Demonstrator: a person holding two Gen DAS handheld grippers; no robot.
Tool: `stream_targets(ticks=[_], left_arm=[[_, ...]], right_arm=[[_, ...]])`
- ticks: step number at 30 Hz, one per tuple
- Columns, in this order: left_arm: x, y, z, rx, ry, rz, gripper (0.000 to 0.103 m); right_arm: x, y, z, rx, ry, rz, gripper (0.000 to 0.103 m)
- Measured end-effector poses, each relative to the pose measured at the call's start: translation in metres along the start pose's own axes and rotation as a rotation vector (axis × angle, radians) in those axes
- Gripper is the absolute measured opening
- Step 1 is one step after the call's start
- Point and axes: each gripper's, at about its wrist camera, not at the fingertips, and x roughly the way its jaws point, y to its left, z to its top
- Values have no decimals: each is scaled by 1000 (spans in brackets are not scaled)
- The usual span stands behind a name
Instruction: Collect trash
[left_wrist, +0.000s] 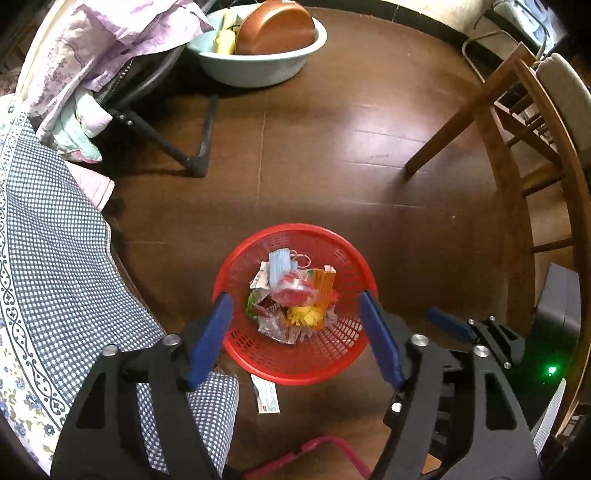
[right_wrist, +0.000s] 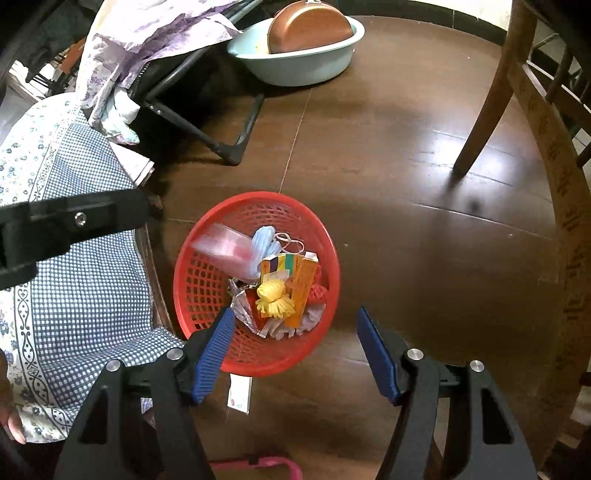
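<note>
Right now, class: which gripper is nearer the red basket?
Left. The left gripper hangs open right above the red basket; the right gripper is open too, off its near rim, partly over bare floor.

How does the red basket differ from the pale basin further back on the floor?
The red basket has lattice walls; the pale basin has solid walls. The basket holds loose trash, such as a face mask and wrappers; the basin holds a brown dish propped on edge. The basket lies under the open left gripper; the basin lies well beyond it. Both are round and stand on the wooden floor.
</note>
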Motion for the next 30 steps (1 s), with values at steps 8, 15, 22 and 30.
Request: stream_targets(ticks=[8,15,22,30], left_arm=[[-3,3,2,-10,-13,4,78],[-23,8,4,-21,-77,-9,78],[-98,14,4,-22,-263,-28,78],[-179,40,-3,-110,-401,-59,79]], right_arm=[[-2,-1,-1,1,-3,-2,67],[-14,7,3,-25,-9,-9,67],[-53,33,10,-79,-67,-15,67],[-94,63,13,-130,-132,-27,82]])
